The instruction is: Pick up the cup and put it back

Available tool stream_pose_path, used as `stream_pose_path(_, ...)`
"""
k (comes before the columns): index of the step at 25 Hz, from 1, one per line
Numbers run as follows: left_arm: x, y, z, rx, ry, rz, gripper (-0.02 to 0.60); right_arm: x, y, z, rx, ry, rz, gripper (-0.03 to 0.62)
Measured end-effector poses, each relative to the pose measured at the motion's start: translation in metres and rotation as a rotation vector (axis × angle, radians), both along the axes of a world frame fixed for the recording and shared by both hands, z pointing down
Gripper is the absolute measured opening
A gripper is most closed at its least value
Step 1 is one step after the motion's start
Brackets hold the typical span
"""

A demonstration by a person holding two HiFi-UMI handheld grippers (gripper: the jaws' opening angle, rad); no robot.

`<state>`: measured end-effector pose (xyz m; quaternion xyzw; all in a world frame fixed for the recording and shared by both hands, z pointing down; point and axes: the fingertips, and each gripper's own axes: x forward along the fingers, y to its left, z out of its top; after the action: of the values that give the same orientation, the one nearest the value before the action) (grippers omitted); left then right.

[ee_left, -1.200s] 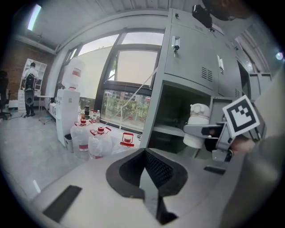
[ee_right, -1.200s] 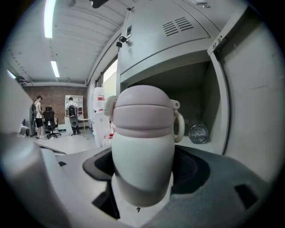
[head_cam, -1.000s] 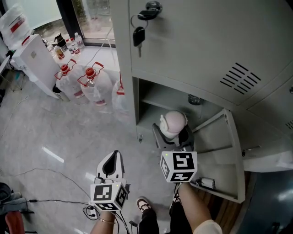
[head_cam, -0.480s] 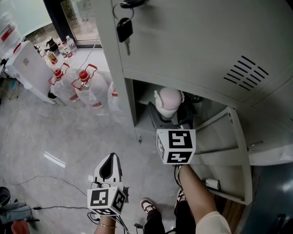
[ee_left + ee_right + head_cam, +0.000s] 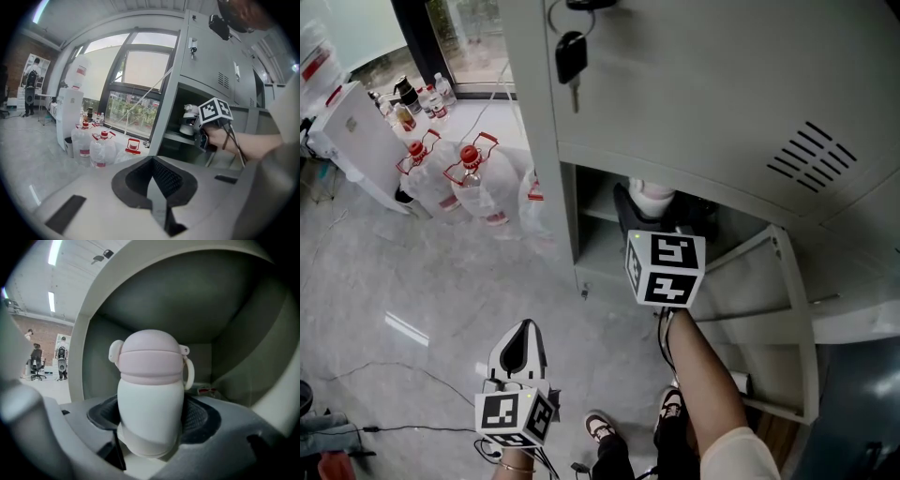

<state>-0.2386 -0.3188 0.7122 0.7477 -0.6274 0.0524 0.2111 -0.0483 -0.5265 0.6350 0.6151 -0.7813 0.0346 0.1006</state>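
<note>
Two steps make this task, and the first one looks finished. In the head view, the right gripper (image 5: 649,208) reaches into the open lower compartment of the grey locker (image 5: 694,84), and the white and pink cup (image 5: 652,193) shows just under the upper edge of this opening. The left gripper (image 5: 520,339) hangs low over the floor, well apart from the locker, not far from the water bottles (image 5: 473,178).

In the left gripper view, the jaws of the left gripper (image 5: 152,180) are pressed together with nothing between them (this hand has no part in the work now). The cup (image 5: 190,119) is seen at the shelf inside the locker.

In the right gripper view, the right gripper (image 5: 150,423) is clamped on the white body of the cup (image 5: 150,399), which stands upright between the pads, with the inner walls of the compartment (image 5: 154,305) around it. Whether the bottom touches the shelf, I cannot tell. What is left, in my judgement, is to set the cup down and to let it go.
</note>
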Motion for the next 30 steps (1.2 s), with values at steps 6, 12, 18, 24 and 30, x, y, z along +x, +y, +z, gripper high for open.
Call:
stream_pose_path(6, -0.002, 0.0, -0.002, 0.006, -0.004, 0.001, 0.003, 0.004, -0.015, 0.007, -0.029, 0.013, 0.024, 0.342)
stream_pose_path(12, -0.004, 0.001, 0.003, -0.004, -0.004, -0.004, 0.003, 0.008, -0.026, 0.015, -0.055, 0.007, 0.051, 0.342)
stream_pose_path(18, -0.001, 0.001, 0.006, -0.007, -0.005, 0.003, 0.003, 0.009, -0.032, 0.026, -0.093, 0.025, 0.069, 0.342)
stream_pose_path(24, 0.004, 0.0, 0.004, -0.004, 0.001, 0.001, 0.003, 0.011, -0.036, 0.027, -0.123, 0.007, 0.093, 0.345)
stream_pose_path(30, 0.01, 0.003, 0.001, 0.001, 0.001, 0.007, 0.003, 0.011, -0.038, 0.033, -0.159, 0.034, 0.066, 0.353)
